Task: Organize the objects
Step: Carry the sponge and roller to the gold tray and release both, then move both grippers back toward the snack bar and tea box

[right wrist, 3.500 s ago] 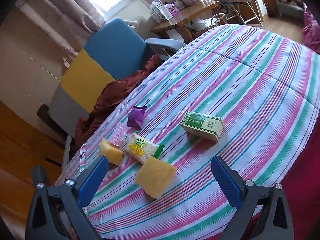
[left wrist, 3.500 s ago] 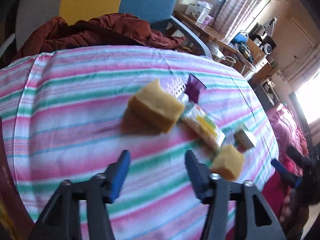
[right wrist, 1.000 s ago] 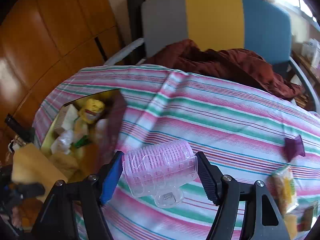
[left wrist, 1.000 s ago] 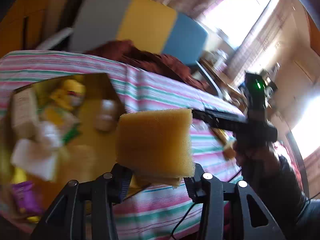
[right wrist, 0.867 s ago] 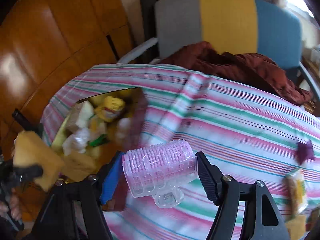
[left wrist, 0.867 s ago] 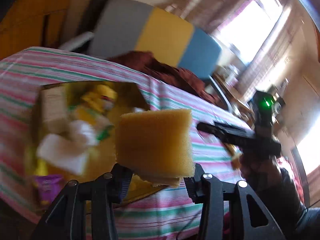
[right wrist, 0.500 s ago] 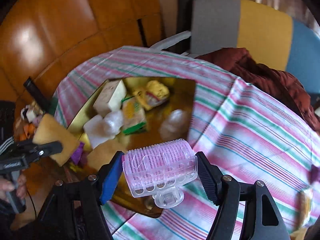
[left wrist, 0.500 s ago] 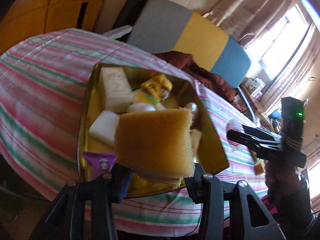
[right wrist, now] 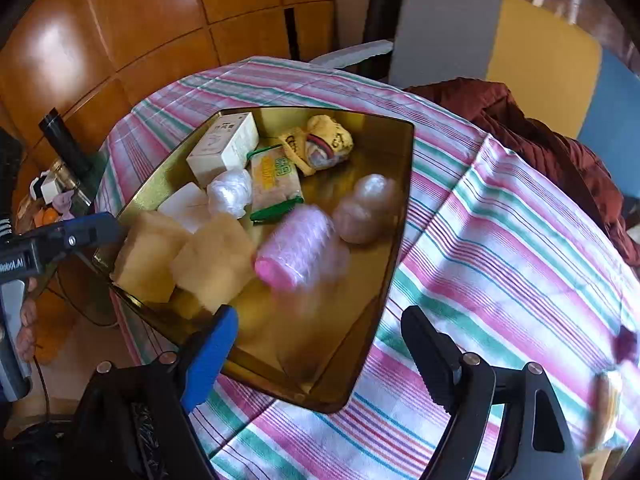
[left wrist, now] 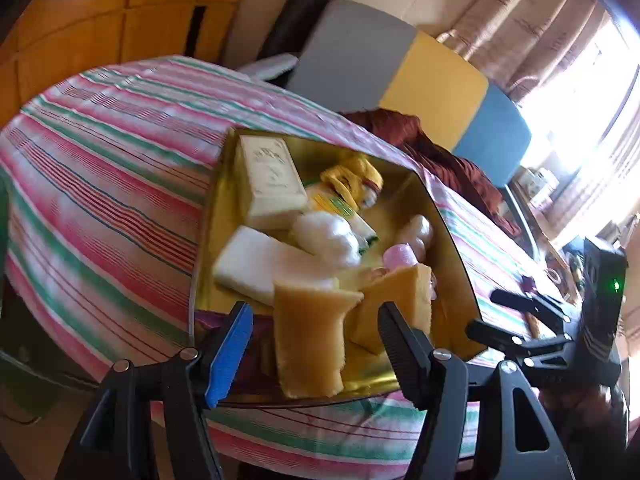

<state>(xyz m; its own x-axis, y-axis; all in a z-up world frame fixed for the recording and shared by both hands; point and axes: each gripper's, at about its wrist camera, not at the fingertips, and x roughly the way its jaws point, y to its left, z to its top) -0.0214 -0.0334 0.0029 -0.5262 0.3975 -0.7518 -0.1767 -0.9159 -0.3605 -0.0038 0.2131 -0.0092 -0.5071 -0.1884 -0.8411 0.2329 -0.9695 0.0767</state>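
Both claws are opening above the gold tray (right wrist: 394,216) on the striped counter (right wrist: 500,248). The left claw (left wrist: 314,340) has the yellow sponge (left wrist: 310,340) loose between its jaws, standing in the tray. The right claw (right wrist: 320,340) holds nothing, and the pink roller (right wrist: 298,248) lies blurred in the tray beside a second sponge (right wrist: 214,260).

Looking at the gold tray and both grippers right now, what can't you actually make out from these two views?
- Pink hair roller, right wrist view: motion-blurred, so whether it has landed is unclear.
- Purple packet, left wrist view: mostly hidden behind the left gripper and tray rim.
- Items at the right edge, right wrist view: blurred, unidentifiable.
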